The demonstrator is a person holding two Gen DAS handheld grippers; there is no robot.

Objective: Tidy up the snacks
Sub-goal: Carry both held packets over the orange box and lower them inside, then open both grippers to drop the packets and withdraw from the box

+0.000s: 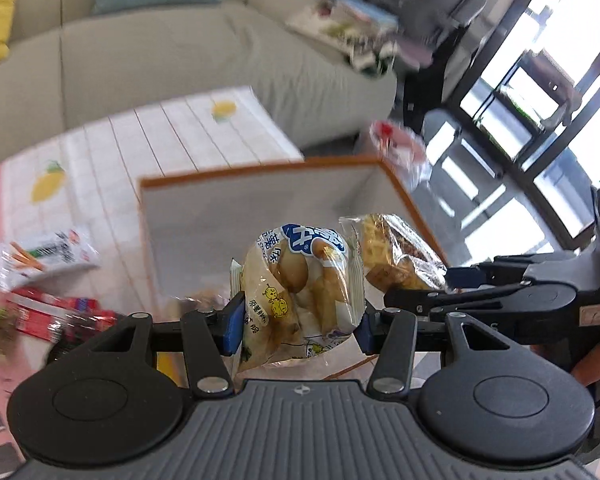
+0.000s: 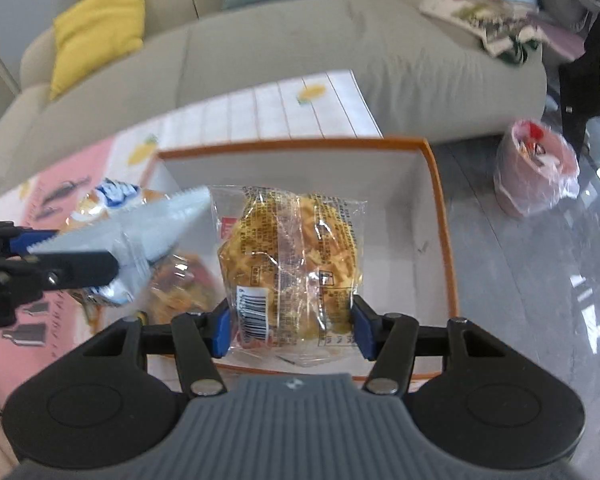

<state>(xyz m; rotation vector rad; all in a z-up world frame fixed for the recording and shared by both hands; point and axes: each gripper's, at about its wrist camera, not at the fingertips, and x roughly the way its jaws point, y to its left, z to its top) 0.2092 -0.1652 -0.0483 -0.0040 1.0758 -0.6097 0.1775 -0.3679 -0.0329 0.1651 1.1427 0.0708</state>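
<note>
My left gripper is shut on a blue-and-yellow potato snack bag and holds it above the white box with an orange rim. My right gripper is shut on a clear-wrapped yellow cake and holds it over the same box. The right gripper also shows at the right of the left wrist view, with the cake beside the potato bag. The left gripper with its bag shows at the left of the right wrist view. Another snack pack lies blurred in the box.
Several loose snack packs lie on the pink and white tablecloth to the left of the box. A beige sofa stands behind the table. A bagged pink bin stands on the floor at the right.
</note>
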